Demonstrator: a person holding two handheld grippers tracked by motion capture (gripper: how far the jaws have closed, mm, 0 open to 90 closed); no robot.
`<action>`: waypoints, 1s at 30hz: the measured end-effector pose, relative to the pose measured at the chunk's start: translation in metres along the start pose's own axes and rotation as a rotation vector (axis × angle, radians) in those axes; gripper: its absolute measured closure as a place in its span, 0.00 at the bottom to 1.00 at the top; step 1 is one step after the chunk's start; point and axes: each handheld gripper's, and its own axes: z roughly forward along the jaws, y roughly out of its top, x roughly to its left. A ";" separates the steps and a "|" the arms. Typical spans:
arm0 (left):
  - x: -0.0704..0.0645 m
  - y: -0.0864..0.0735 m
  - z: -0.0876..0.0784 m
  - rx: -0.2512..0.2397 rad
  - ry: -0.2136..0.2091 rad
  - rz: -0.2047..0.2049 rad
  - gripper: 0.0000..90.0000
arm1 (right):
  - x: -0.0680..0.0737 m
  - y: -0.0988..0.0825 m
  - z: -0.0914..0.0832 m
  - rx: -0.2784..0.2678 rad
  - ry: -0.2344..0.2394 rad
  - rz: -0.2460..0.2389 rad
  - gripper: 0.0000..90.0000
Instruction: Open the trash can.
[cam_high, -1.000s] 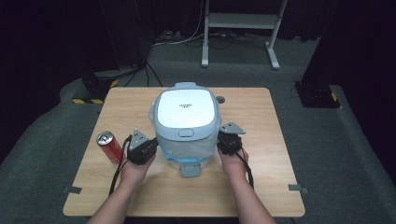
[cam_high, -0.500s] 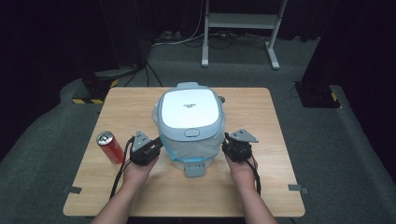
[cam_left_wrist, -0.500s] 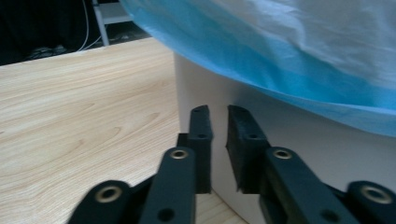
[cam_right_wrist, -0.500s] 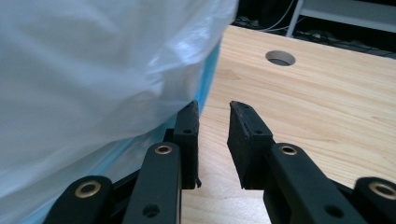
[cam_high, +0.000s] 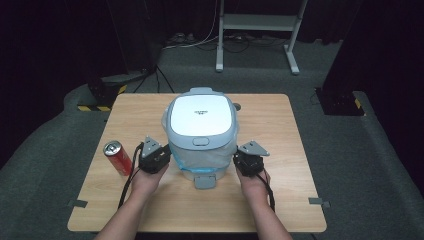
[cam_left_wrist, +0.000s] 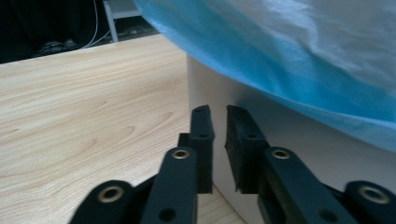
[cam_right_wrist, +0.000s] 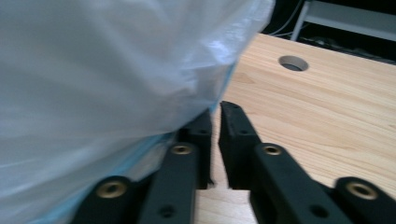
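Note:
A pale blue-grey bin with a white lid (cam_high: 201, 120) stands mid-table, and a blue-white bag (cam_high: 210, 159) puffs out below its rim. My left gripper (cam_high: 162, 151) is low at the bin's left side. Its jaws (cam_left_wrist: 218, 112) have just been opening and stand a narrow gap apart, open, with nothing between them, close to the white wall (cam_left_wrist: 261, 107) under the bag (cam_left_wrist: 280, 56). My right gripper (cam_high: 245, 154) is at the bin's right side. Its jaws (cam_right_wrist: 215, 109) have just been closing and remain slightly open and empty, with the bag (cam_right_wrist: 102, 70) draped against the left jaw.
A red drink can (cam_high: 118, 157) stands left of my left hand. The bin's foot pedal (cam_high: 205, 181) sticks out toward me between my hands. A round hole (cam_right_wrist: 293, 63) is cut in the wooden table (cam_high: 270, 125) behind the bin's right side.
My right gripper has drawn slightly back toward me along the bin's side. The left hand and the bin have stayed put.

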 end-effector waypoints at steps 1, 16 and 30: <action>0.001 -0.001 -0.001 -0.003 -0.004 -0.005 0.84 | -0.002 0.000 0.000 0.001 0.004 0.007 0.84; 0.006 -0.059 -0.061 0.135 0.001 0.058 0.74 | -0.004 -0.044 -0.046 0.005 0.054 0.065 0.70; 0.034 -0.096 -0.085 0.213 -0.004 -0.001 0.70 | 0.030 -0.058 -0.048 0.063 0.150 -0.002 0.91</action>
